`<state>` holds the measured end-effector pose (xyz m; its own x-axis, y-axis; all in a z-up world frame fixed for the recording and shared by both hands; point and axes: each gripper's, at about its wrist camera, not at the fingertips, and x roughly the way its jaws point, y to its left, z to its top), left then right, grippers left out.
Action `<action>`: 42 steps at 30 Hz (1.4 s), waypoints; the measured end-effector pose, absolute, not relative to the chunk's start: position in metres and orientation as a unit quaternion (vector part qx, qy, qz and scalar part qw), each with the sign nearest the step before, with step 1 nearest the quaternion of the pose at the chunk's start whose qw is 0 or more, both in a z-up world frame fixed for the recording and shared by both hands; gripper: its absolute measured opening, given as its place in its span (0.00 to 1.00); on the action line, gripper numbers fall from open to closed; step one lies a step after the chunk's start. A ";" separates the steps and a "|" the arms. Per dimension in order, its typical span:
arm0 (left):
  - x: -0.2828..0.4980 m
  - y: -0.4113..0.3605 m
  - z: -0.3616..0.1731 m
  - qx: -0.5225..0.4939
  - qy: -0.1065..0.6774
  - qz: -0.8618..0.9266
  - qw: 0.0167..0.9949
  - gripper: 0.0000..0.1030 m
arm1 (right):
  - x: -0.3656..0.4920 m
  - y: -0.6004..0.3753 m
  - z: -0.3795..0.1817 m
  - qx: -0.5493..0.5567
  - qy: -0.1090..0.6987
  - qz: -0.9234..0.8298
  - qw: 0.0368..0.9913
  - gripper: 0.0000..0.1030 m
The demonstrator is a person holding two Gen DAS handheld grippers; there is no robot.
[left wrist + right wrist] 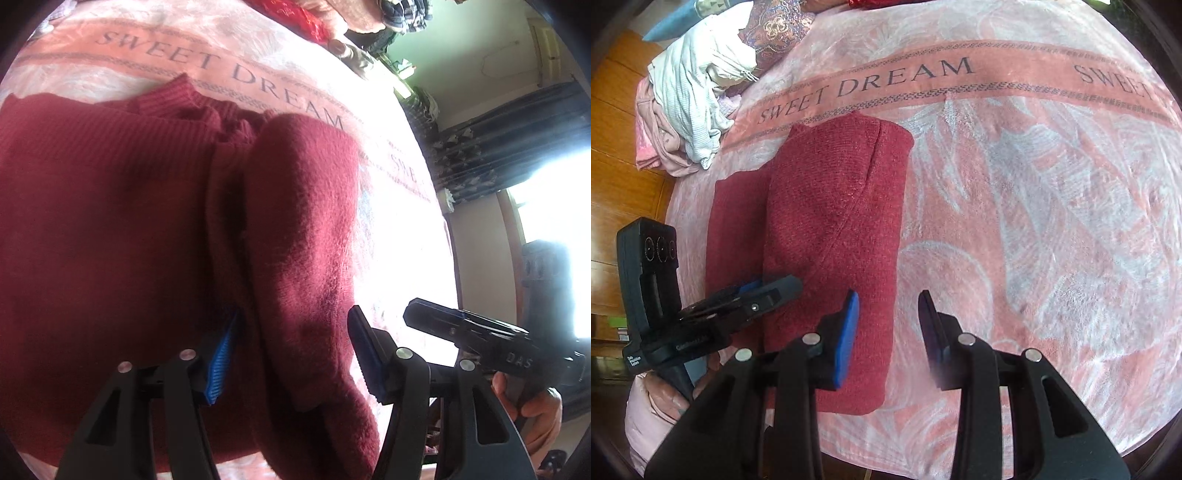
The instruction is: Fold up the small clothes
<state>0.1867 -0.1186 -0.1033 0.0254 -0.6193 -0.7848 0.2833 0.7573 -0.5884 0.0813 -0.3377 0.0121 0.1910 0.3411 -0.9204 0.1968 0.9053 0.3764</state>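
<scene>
A dark red knitted sweater lies on a pink blanket printed "SWEET DREAM". One side of it is folded over the body, so it forms a long narrow shape. My left gripper hangs open just over the sweater's near end. Its left pad sits by the crease, its right pad by the outer edge, and the folded flap is under the gap. My right gripper is open over the sweater's right edge with nothing between its fingers. Each gripper also shows in the other's view: the right gripper and the left gripper.
A heap of white and pink clothes lies at the blanket's far left corner beside a patterned cushion. Wooden flooring runs past the bed's left edge. A hand holds the right gripper near a dark curtain.
</scene>
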 end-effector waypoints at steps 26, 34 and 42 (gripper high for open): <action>0.179 -0.003 -0.012 -0.165 0.503 -0.330 0.782 0.13 | 0.092 -0.322 0.003 0.214 0.642 0.040 0.735 0.33; 0.199 0.097 -0.040 -0.169 0.518 -0.271 0.793 0.09 | 0.097 -0.292 -0.003 0.193 0.655 0.061 0.728 0.33; 0.204 0.141 -0.076 -0.186 0.538 -0.249 0.783 0.00 | 0.097 -0.244 -0.009 0.163 0.669 0.100 0.719 0.34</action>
